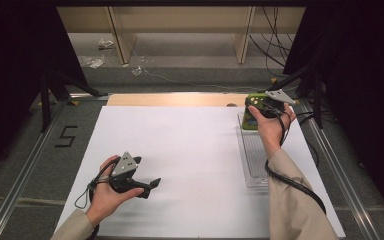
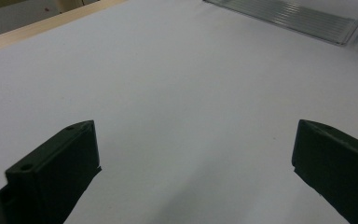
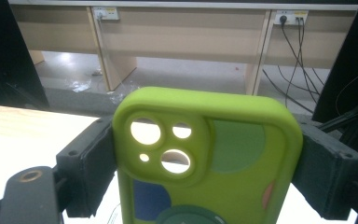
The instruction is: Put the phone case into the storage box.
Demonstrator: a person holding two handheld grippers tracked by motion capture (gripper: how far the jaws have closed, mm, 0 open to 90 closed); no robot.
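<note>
Gripping a green phone case (image 3: 205,158) by its edges, right claw (image 3: 205,163).

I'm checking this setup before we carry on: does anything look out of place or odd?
Nothing stands out. The right gripper holds the green phone case squarely above the clear tray; the left gripper is open over the white sheet.

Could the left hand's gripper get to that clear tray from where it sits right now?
Probably yes. The left gripper has open, empty jaws, and only bare white table lies between it and the clear tray. The right gripper holds the green phone case at the tray's far end.
</note>
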